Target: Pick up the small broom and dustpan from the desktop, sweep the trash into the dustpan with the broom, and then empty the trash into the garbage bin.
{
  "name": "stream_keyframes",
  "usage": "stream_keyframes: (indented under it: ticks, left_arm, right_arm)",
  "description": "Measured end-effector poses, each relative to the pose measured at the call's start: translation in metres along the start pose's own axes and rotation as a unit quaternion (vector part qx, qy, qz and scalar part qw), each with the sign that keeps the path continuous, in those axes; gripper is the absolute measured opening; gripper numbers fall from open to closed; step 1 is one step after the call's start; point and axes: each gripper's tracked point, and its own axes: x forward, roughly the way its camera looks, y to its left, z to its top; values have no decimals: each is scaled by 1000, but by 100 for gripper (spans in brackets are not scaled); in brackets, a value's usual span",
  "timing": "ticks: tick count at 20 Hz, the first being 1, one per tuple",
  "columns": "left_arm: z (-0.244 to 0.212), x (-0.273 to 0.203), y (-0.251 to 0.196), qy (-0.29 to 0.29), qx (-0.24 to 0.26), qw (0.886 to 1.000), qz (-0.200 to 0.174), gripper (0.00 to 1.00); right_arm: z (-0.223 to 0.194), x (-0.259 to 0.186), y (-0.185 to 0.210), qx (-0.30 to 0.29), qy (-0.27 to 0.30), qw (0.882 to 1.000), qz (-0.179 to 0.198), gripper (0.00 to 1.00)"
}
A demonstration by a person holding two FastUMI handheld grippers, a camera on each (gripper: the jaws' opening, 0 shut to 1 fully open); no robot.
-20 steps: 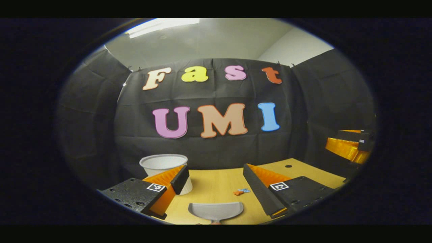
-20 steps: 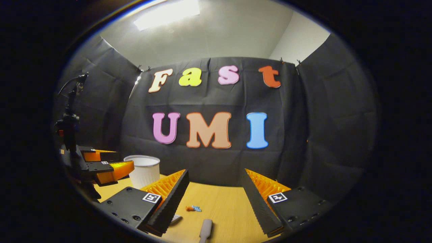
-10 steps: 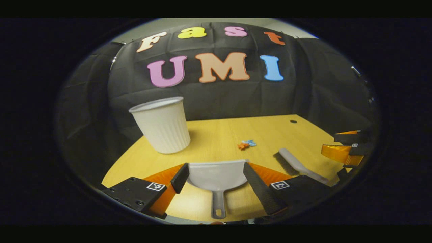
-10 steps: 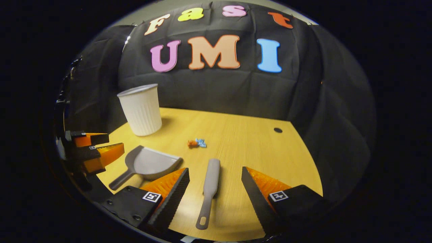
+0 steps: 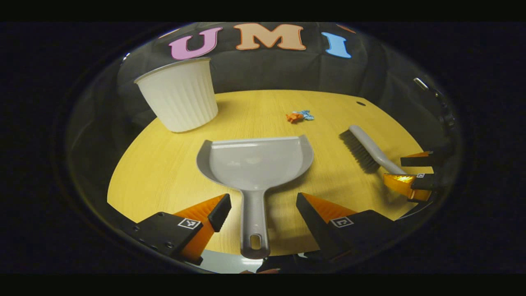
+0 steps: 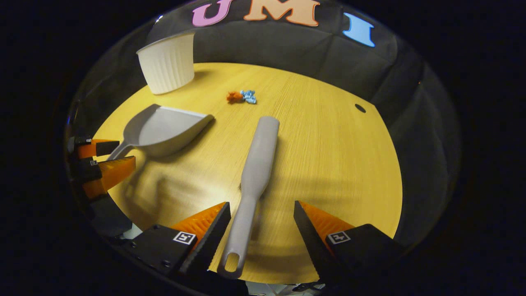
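A: Right, what do we have around the tools?

B: We see the white garbage bin [image 5: 177, 100] upright at the desktop's [image 5: 164, 172] far left. Trash [image 5: 299, 116], orange and blue scraps, lies mid-desk beyond the dustpan [image 5: 254, 164], well apart from the bin. Nothing blocks either handle.

A: Left gripper?

B: Left gripper [image 5: 263, 203] wide open, fingers either side of the dustpan handle, not touching it. Dustpan lies flat, mouth toward the trash.

A: Right one?

B: Right gripper [image 6: 261, 216] open too, straddling the broom [image 6: 257, 164] handle; we can't tell if the left finger touches it. Broom lies flat, head pointing toward the trash.
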Motion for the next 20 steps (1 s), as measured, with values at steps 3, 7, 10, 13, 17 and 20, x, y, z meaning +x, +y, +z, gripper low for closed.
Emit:
stream_keyframes:
  ticks: [3,7,10,13,17,20]
  left_arm:
    - [-9,6,-1,29,5,1000,-3,98]
    - [-23,18,6,68,15,998,5,55]
    - [-25,19,9,81,6,997,3,34]
    - [-20,19,9,79,17,997,-10,27]
    - [19,17,7,34,68,996,-40,25]
    - [39,19,8,25,112,992,-48,24]
  right_arm:
    - [-2,12,4,-11,38,999,9,96]
    - [-4,21,7,-14,69,997,13,55]
    - [-8,21,4,-22,87,996,20,31]
    - [-3,18,4,-16,72,997,32,25]
    - [30,15,-19,11,35,999,27,23]
    - [69,26,-47,7,21,1000,8,23]
